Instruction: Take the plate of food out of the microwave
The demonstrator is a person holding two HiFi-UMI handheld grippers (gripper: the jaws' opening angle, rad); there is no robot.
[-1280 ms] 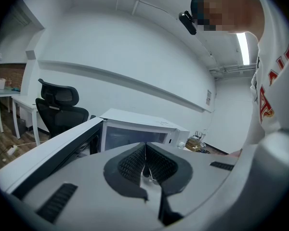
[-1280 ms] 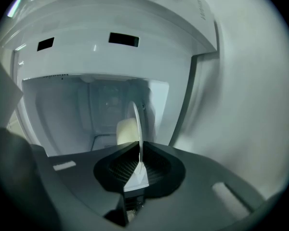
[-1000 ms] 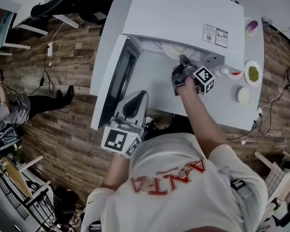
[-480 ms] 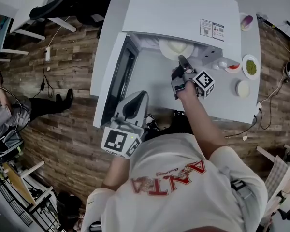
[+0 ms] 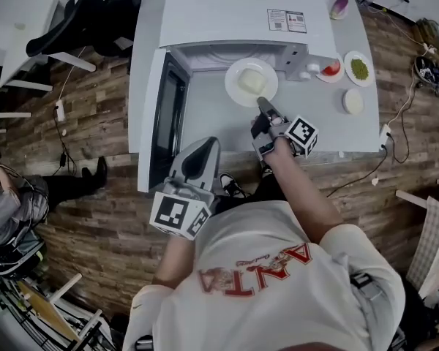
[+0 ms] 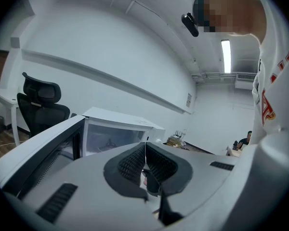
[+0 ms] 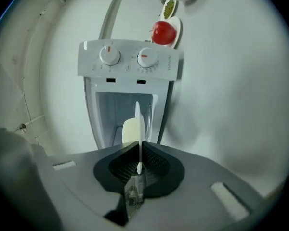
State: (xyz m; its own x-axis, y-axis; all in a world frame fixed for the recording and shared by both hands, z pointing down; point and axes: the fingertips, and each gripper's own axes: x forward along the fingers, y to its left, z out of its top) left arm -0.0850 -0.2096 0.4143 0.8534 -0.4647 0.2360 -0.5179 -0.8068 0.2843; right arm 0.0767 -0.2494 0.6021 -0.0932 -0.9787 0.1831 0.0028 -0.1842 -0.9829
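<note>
The plate [image 5: 235, 74], only half showing inside the microwave [image 5: 227, 13] a second ago, has come right out of the opening. It rides just ahead of the right gripper [image 5: 263, 109], whose jaws pinch its near rim. That gripper has drawn back towards the person, clear of the cavity.

A saucer of red fruit [image 5: 331, 68] sits beside a dish of green food [image 5: 359, 68]; a black chair [image 5: 77, 22] stands well apart.
</note>
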